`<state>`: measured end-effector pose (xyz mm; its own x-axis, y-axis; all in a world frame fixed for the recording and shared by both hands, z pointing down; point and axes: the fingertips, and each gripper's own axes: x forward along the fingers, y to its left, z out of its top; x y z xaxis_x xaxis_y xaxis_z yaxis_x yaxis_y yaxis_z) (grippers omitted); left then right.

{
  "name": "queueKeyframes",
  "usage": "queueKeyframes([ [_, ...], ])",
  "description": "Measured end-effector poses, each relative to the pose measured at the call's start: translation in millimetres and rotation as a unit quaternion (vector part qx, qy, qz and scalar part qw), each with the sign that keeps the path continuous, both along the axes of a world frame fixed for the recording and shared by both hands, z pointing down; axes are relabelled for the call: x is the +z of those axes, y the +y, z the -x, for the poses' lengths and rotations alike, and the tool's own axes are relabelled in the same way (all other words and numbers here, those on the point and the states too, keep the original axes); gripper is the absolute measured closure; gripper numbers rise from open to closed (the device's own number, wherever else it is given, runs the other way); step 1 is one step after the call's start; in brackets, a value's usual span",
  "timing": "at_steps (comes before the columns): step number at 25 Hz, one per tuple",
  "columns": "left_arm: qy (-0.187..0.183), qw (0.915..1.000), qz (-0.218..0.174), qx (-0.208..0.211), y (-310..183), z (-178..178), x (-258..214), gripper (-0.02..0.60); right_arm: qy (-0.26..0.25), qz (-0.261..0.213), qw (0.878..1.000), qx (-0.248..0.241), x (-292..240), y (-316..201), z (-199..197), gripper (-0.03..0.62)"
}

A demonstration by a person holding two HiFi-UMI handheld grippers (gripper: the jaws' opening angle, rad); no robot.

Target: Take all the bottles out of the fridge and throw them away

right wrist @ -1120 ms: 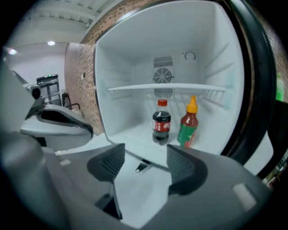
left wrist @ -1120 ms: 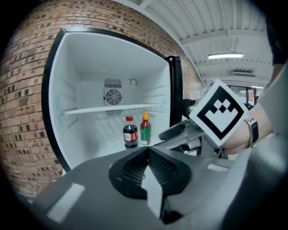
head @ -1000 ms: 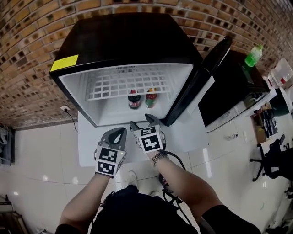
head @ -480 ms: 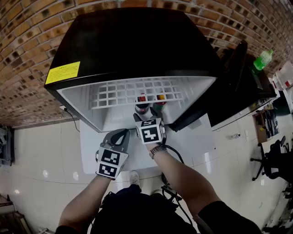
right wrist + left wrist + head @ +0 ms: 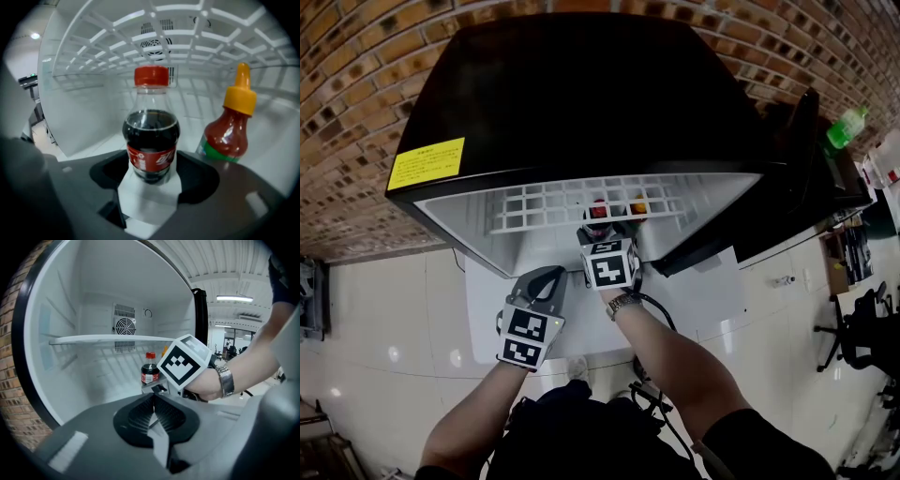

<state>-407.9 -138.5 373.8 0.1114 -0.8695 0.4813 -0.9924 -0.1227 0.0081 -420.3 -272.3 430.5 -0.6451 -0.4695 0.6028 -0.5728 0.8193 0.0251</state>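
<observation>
A cola bottle (image 5: 151, 136) with a red cap stands on the fridge floor, under the wire shelf (image 5: 544, 197). Right beside it is a red sauce bottle (image 5: 229, 126) with an orange cap. In the head view only the tops of the cola bottle (image 5: 598, 208) and the sauce bottle (image 5: 637, 204) show. My right gripper (image 5: 151, 171) is inside the fridge (image 5: 572, 94), open, with the cola bottle's lower body between its jaws. My left gripper (image 5: 546, 275) hangs outside the fridge opening, shut and empty. From the left gripper (image 5: 153, 397) view, the cola bottle (image 5: 150, 372) shows beyond the right gripper (image 5: 154, 386).
The fridge door (image 5: 787, 187) stands open to the right. A green bottle (image 5: 847, 127) sits on a black cabinet further right. A brick wall runs behind the fridge. A white mat lies on the tiled floor in front of it.
My right gripper has reached forward into the fridge until the cola bottle sits between its jaws. The left gripper has barely moved. The head view has come closer over the fridge.
</observation>
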Motion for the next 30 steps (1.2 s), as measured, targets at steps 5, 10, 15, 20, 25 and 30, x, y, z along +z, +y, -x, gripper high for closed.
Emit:
queueKeyframes([
  [5, 0.000, 1.0000, 0.005, -0.004, 1.6, 3.0, 4.7, 0.577, -0.003, -0.009, 1.000, -0.004, 1.8, -4.3, 6.3, 0.286],
  [10, 0.001, 0.9999, 0.008, -0.009, 4.2, 3.9, 7.9, 0.577, -0.005, -0.009, 1.000, -0.006, 0.6, 1.6, 0.0, 0.289],
  [15, 0.000, 0.9999, 0.008, -0.006, 5.6, -9.4, 7.2, 0.577, -0.011, -0.006, 1.000, -0.018, -2.9, 19.3, -16.5, 0.290],
  [20, -0.006, 1.0000, 0.005, 0.000, 9.0, -33.3, 3.5, 0.577, -0.022, -0.008, 0.999, -0.030, -12.0, 41.2, -41.3, 0.290],
  [25, -0.014, 0.9998, -0.004, 0.011, 15.5, -71.5, -4.7, 0.577, -0.026, -0.014, 0.999, -0.039, -20.3, 64.5, -82.2, 0.290],
  [30, -0.020, 0.9995, -0.006, 0.023, 23.6, -117.5, -8.4, 0.577, -0.035, -0.015, 0.999, -0.035, -29.0, 85.4, -132.1, 0.290],
])
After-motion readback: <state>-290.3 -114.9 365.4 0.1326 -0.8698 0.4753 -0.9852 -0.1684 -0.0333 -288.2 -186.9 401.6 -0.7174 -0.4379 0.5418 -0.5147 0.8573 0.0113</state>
